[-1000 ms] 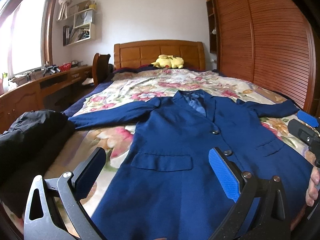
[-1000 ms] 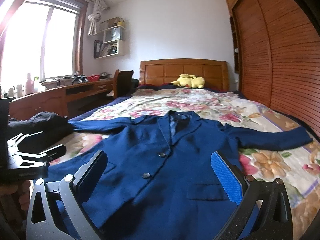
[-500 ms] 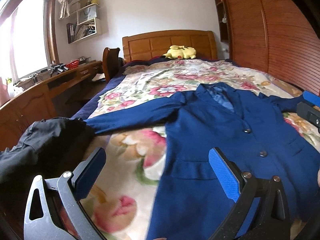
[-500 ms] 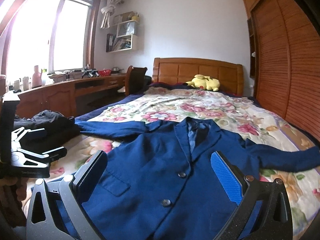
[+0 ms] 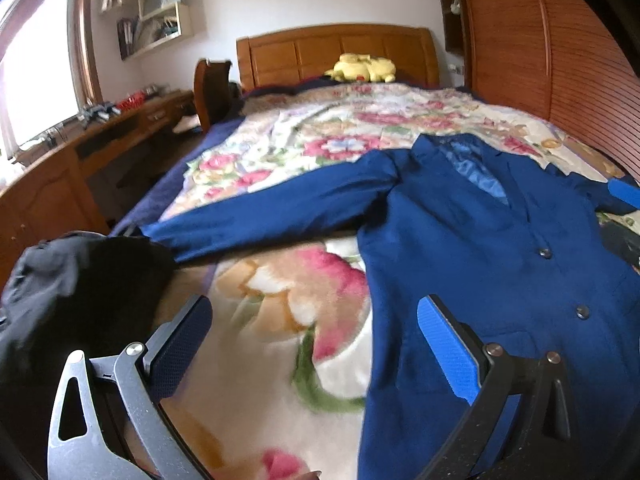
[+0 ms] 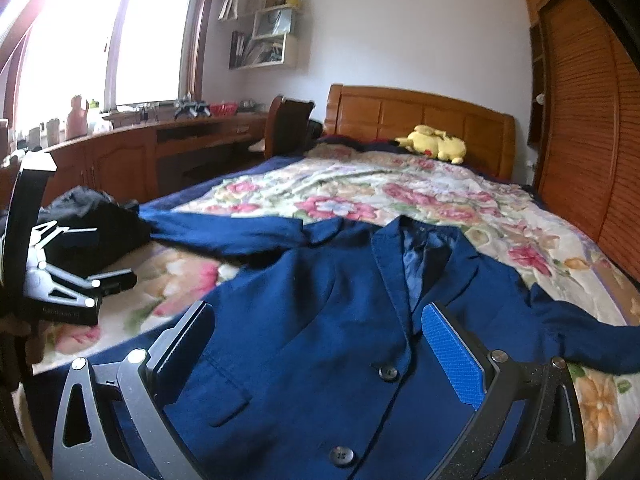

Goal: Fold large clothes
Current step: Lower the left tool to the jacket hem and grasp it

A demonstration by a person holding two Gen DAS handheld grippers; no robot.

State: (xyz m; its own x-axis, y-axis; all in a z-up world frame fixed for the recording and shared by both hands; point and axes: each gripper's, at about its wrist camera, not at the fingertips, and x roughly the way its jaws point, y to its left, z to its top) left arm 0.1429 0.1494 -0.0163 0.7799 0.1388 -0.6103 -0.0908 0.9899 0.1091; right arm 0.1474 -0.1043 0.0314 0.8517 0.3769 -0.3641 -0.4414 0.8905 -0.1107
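A navy blue suit jacket (image 5: 492, 240) (image 6: 320, 312) lies face up and buttoned on the floral bedspread (image 5: 320, 136), both sleeves spread out sideways. My left gripper (image 5: 316, 332) hovers open over the bedspread just left of the jacket's body, below its left sleeve (image 5: 260, 216). Its fingers hold nothing. My right gripper (image 6: 316, 344) is open above the jacket's chest, near the lapels and top button (image 6: 387, 373). The left gripper (image 6: 108, 280) shows at the left edge of the right wrist view. A blue pad of the right gripper (image 5: 624, 194) peeks in at the right edge of the left wrist view.
A dark garment (image 5: 76, 276) is heaped at the bed's left edge by the sleeve cuff. A yellow plush toy (image 5: 360, 68) rests against the wooden headboard (image 5: 332, 52). A wooden desk (image 6: 160, 144) and chair (image 6: 290, 124) stand left; slatted wardrobe doors (image 5: 540, 40) line the right.
Both grippers have shifted left across the bed: the left one went from over the jacket's lower front to the bare bedspread, the right from the hem toward the chest. Both stayed open.
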